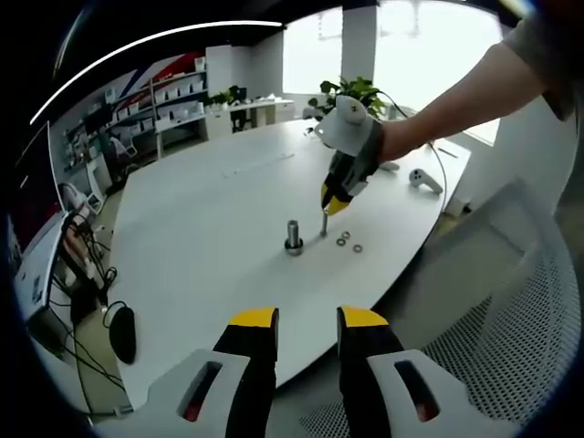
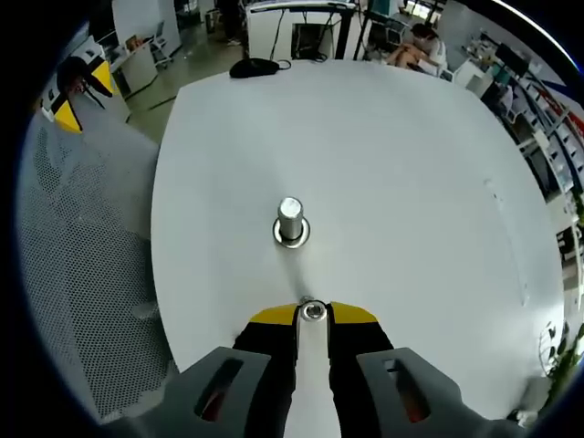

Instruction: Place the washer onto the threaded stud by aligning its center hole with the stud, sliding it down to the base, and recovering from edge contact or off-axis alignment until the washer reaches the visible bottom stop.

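Observation:
A short threaded stud (image 1: 293, 234) stands upright on its round base on the white table (image 1: 201, 228). In the right gripper view the stud (image 2: 290, 219) is just ahead of my right gripper (image 2: 313, 317), which is shut on a small metal washer (image 2: 313, 311) at its yellow tips. In the left gripper view a person's hand holds the right gripper (image 1: 326, 204) pointing down at the table, just right of the stud. Two loose washers (image 1: 349, 244) lie next to it. My left gripper (image 1: 307, 319) is open and holds nothing, back over the table's near edge.
A black mouse (image 1: 121, 330) lies at the table's left edge. A white controller (image 1: 422, 179) and a potted plant (image 1: 351, 91) are at the far side. A white mesh chair (image 1: 511, 301) stands beside the table. Desks, shelves and a seated person (image 2: 415, 46) lie beyond.

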